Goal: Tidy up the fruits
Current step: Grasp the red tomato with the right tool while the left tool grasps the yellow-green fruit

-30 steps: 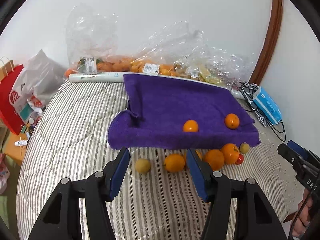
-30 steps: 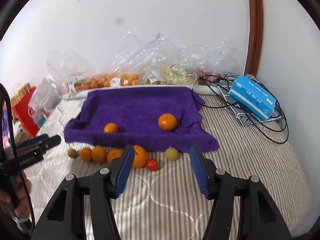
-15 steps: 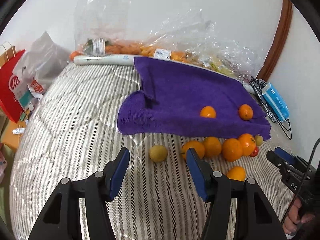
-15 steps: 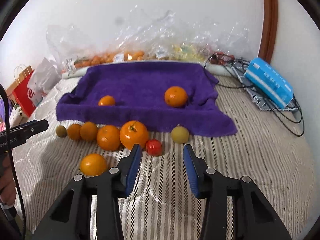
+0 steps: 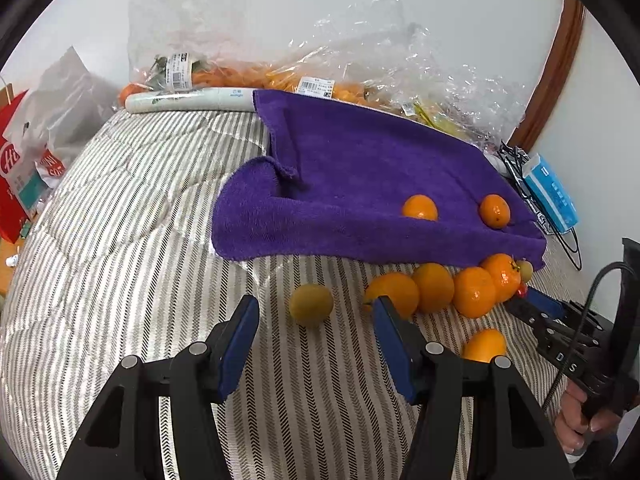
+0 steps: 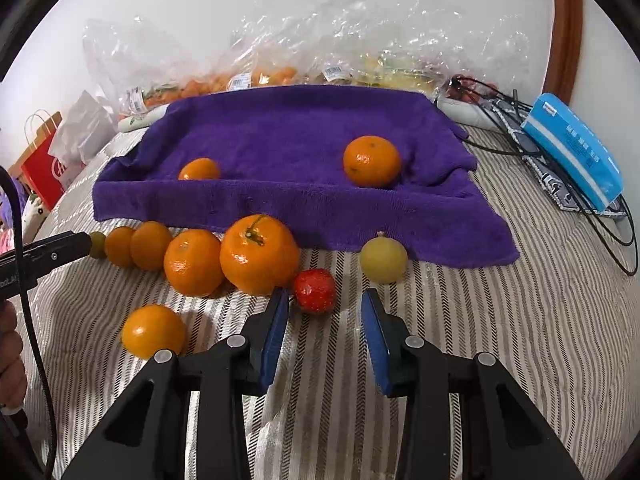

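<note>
1. Fruits lie in a loose row on the striped bed [image 6: 500,340], just in front of the near edge of a purple towel [image 6: 304,136].
2. Two oranges sit on the towel: a small one [image 6: 199,169] toward the left and a larger one [image 6: 372,161] toward the right.
3. In the row, a big orange with a stem [image 6: 258,254] touches a medium orange [image 6: 193,262]; two smaller ones [image 6: 150,245] follow, then a small greenish fruit [image 5: 311,305] at the far left end.
4. A red strawberry [image 6: 315,290] lies just beside the stemmed orange, and a yellow-green fruit [image 6: 383,260] sits apart to its right.
5. One orange [image 6: 153,336] lies alone, nearer than the row.
6. Left tool [image 5: 316,344] hangs above the bed with fingers wide apart and nothing between them, the greenish fruit just beyond its tips.
7. Right tool [image 6: 325,332] is spread moderately and holds nothing, the strawberry just ahead of its left finger.
8. Clear plastic bags [image 6: 320,40] of produce line the wall, and a blue box [image 6: 572,148] rests at the right.
</note>
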Motion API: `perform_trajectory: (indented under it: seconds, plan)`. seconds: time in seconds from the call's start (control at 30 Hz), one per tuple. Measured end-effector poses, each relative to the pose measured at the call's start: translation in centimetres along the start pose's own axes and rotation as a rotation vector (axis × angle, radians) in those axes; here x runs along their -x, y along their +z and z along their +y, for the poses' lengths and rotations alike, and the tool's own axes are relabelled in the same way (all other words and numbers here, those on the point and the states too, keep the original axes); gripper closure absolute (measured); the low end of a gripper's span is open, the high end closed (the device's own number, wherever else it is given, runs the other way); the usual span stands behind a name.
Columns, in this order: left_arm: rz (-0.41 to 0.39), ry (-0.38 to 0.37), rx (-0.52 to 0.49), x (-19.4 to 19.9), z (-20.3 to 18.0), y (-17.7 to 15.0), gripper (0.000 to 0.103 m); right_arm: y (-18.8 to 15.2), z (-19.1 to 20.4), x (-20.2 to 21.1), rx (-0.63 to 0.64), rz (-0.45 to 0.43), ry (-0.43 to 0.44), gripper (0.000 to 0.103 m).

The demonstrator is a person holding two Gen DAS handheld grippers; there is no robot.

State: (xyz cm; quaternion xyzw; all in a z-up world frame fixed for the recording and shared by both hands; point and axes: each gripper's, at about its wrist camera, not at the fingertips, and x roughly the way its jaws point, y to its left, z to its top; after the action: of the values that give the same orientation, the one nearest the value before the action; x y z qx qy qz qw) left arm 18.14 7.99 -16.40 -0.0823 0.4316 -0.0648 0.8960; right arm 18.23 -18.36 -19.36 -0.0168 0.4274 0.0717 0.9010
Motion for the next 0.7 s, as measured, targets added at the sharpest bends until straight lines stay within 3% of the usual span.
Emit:
perform_trajectory:
  seconds: [0.13, 0.2, 0.43, 0.57, 0.6, 0.7]
  plan:
    - [-0.008, -0.003, -0.009, 0.0, 0.0, 0.0, 0.046, 0.2, 0.1, -0.5, 0.025, -0.003, -0.006, 0.069]
    - [-0.009, -0.002, -0.007, 0.0, 0.0, -0.1, 0.046, 0.3, 0.1, -0.6, 0.027, -0.006, 0.003, 0.076]
    - [-0.014, 0.028, -0.023, -0.5, -0.2, -0.1, 0.046, 0.0, -0.4, 0.0, 0.028, -0.018, 0.006, 0.076]
    - [0.022, 0.041, -0.017, -1.7, -0.3, 0.0, 0.049, -0.4, -1.2, 0.7, 0.006, -0.027, 0.000, 0.076]
    - [0.014, 0.047, -0.021, -1.8, -0.4, 0.1, 0.051, -0.6, -1.3, 0.8, 0.004, -0.030, -0.003, 0.076]
    - [-0.005, 0.064, -0.035, -2.0, -0.8, 0.1, 0.075, -0.9, -1.8, 0.9, -0.003, -0.030, -0.005, 0.076]
